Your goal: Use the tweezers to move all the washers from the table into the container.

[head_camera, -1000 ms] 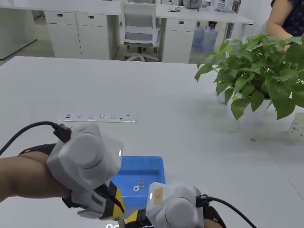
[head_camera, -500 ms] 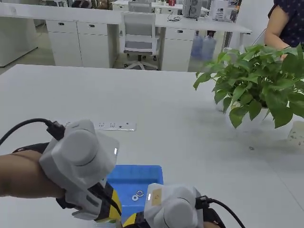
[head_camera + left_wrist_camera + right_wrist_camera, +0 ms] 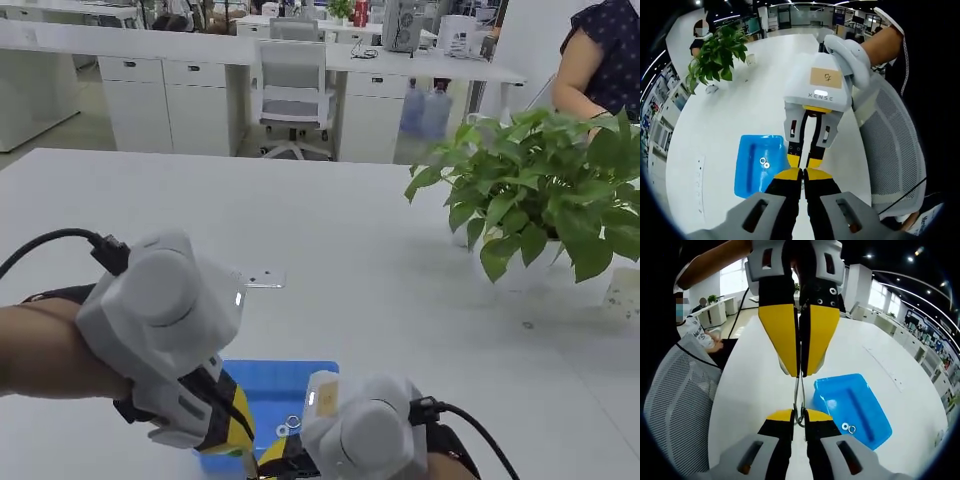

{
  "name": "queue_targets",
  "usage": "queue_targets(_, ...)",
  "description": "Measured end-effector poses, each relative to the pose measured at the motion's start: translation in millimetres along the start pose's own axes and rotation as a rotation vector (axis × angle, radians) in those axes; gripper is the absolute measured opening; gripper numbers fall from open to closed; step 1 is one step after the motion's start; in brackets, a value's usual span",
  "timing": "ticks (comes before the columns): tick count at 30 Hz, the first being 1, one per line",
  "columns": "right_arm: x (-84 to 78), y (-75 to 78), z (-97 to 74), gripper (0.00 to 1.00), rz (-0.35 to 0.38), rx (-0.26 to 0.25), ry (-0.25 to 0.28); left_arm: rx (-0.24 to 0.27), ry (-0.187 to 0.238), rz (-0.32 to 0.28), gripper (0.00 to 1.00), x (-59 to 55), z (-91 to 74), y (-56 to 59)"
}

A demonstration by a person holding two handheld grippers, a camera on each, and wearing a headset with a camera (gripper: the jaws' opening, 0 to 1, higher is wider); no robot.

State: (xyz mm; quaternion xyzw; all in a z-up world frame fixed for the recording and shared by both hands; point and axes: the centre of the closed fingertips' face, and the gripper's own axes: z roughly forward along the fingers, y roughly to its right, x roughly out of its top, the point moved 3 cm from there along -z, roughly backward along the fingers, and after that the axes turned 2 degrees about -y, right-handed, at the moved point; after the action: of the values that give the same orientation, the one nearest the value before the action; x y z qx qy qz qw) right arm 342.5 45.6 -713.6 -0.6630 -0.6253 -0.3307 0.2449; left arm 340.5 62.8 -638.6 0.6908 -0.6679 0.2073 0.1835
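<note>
So the right gripper [image 3: 799,416] is pinching one end of the tweezers [image 3: 799,392] and the left gripper [image 3: 800,371] is clamped on the other, so they run straight from jaw to jaw. The blue container [image 3: 867,390] sits just beside that line, with two washers [image 3: 848,427] in it. The right gripper's shell says XENSE.

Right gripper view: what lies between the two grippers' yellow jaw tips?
The tweezers, thin metal, bridging the right gripper and left gripper, seen in the right gripper view.

"XENSE" on white body of the right gripper [image 3: 804,161].
</note>
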Motion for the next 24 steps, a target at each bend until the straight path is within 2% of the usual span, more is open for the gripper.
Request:
queue_targets(13,11.3,23.9,-5.0,0.1,-0.023,-0.026,0.005,0.021,-0.004,0.015,0.06,4.6,-12.1,-21.8)
queue_targets(24,9.7,44.9,-1.7,0.1,-0.019,-0.035,0.009,0.037,0.004,0.014,0.06,4.9,-9.7,-40.2)
